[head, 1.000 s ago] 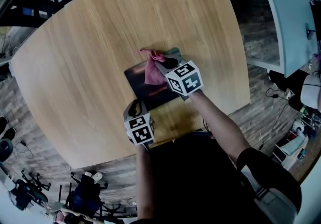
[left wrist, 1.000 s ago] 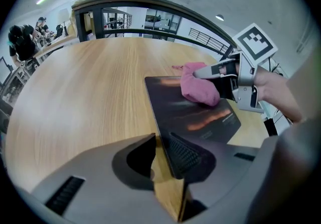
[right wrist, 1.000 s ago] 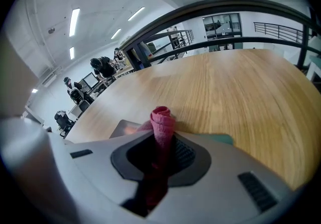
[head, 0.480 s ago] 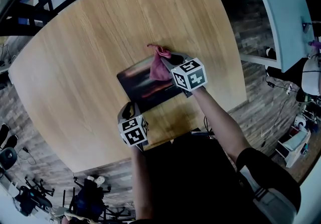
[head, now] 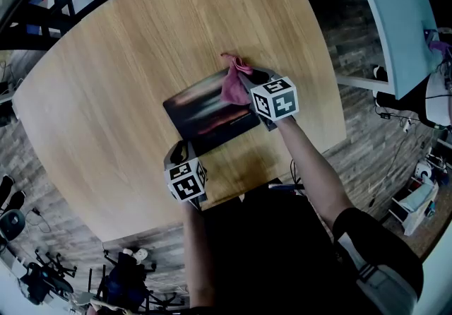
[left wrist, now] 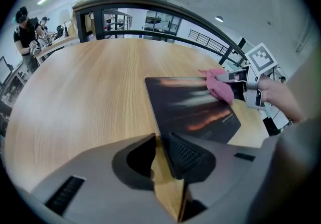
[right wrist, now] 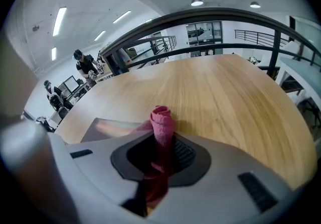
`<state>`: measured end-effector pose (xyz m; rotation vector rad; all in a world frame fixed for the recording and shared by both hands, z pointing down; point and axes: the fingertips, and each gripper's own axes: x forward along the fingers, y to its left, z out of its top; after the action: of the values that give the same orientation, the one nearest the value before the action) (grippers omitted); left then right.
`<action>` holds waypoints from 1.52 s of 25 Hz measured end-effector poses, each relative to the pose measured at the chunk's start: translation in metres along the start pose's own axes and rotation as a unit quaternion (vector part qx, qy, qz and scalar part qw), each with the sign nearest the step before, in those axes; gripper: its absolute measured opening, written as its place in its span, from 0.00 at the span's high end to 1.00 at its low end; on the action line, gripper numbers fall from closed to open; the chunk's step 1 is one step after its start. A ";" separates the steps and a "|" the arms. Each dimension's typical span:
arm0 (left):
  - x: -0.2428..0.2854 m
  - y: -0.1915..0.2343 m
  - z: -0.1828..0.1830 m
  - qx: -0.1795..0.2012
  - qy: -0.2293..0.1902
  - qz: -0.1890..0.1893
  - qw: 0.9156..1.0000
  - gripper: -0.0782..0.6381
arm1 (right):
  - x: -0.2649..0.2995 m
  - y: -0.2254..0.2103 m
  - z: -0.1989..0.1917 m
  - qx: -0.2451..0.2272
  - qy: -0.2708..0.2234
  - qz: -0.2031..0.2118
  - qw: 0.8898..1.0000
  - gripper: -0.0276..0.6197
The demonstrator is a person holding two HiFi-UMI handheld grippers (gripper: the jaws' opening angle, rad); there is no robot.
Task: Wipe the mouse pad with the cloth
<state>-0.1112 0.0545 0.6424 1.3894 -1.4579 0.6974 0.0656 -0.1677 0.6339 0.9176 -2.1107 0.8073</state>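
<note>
— Mouse pad [left wrist: 193, 107], item one. How secured?
— Left gripper [left wrist: 161, 140]: jaws drawn nearly together on the pad's near corner, with its edge nipped between them. The pad runs flat away from those jaws across the table [head: 120, 59]. Function, by my reading: anchor.
— Item two, cloth [right wrist: 161, 122]?
— Pink, bunched. Right gripper [right wrist: 163, 150]: jaws pressed onto it, a rolled tuft standing up past the tips and the remainder hanging back between them. Just ahead and left of these jaws, the pad's surface; beyond that, bare wood.
— Position of the wipe?
— Cloth sits at the pad corner farthest from the left jaws. Most of the dark surface lies between the two grippers, uncovered by cloth.
— Handling notes?
— Tilt the right jaws down so the cloth, not the hard tips, meets the pad. Draw straight, overlapping passes toward the left jaws with light, even pressure. Left grip firm, since a thin pad likely slides or buckles on smooth wood. Risk: the small tuft covers little per pass.
</note>
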 end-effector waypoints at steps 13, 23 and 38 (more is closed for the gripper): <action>0.002 0.002 0.002 -0.027 -0.027 -0.017 0.999 0.75 | -0.035 -0.002 0.019 0.052 -0.061 -0.003 0.997 0.86; -0.012 -0.009 -0.018 -0.044 -0.053 -0.038 0.997 0.74 | -0.062 0.136 0.034 0.009 -0.086 0.150 0.985 0.86; -0.008 -0.008 -0.023 -0.067 -0.047 -0.057 0.995 0.80 | 0.030 0.228 -0.045 0.016 0.080 0.233 0.969 0.86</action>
<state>-0.0987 0.0773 0.6417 1.4043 -1.4579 0.4605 -0.1147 -0.0176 0.6234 0.3500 -2.2001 1.1112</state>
